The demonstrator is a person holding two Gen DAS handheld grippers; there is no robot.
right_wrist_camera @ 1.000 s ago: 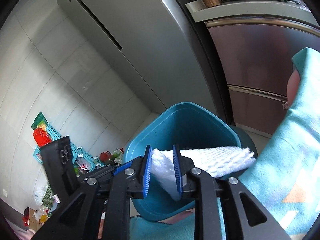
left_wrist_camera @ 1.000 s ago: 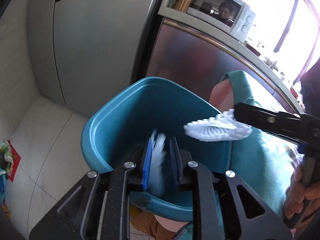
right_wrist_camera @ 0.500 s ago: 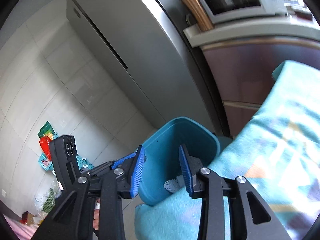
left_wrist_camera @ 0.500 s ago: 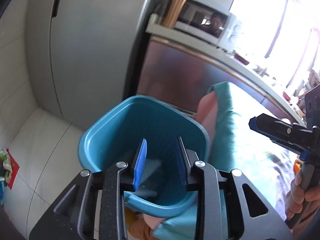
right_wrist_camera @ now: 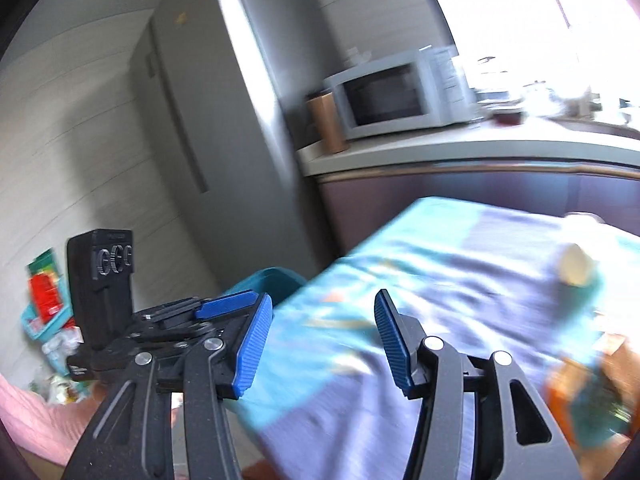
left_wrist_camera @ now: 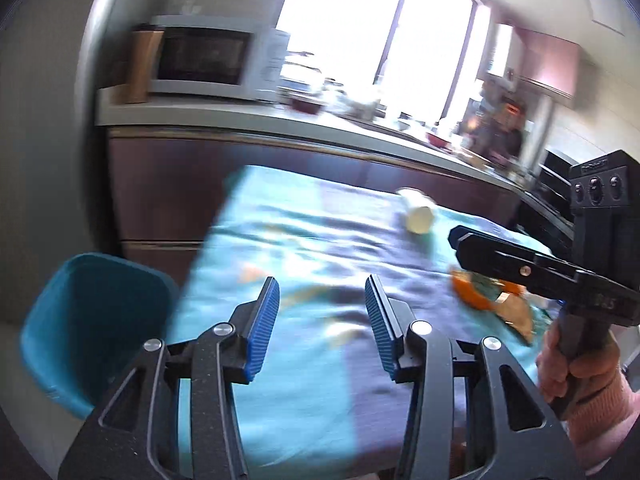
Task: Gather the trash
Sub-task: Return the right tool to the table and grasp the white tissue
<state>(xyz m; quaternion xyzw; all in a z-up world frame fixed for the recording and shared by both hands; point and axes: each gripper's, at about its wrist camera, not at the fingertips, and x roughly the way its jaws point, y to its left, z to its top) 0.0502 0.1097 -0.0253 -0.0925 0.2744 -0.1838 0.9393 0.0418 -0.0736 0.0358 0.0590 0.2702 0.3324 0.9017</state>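
Note:
The teal bin (left_wrist_camera: 86, 320) stands on the floor left of the table; its rim shows in the right wrist view (right_wrist_camera: 276, 278). My left gripper (left_wrist_camera: 322, 316) is open and empty over the table's teal cloth (left_wrist_camera: 304, 240). My right gripper (right_wrist_camera: 320, 340) is open and empty too; it shows from the side in the left wrist view (left_wrist_camera: 456, 236). A white paper cup (left_wrist_camera: 418, 212) lies on its side on the cloth, also in the right wrist view (right_wrist_camera: 576, 266). An orange wrapper (left_wrist_camera: 492, 302) lies at the right, under the right gripper.
A grey fridge (right_wrist_camera: 216, 128) stands behind the bin. A counter (left_wrist_camera: 280, 120) with a microwave (left_wrist_camera: 208, 62) and a copper cylinder (right_wrist_camera: 326, 122) runs behind the table. Baskets and litter (right_wrist_camera: 44, 308) lie on the floor at far left.
Both grippers let go of the white foam pieces into the bin, opened wide, and swung up and right from the bin toward the table.

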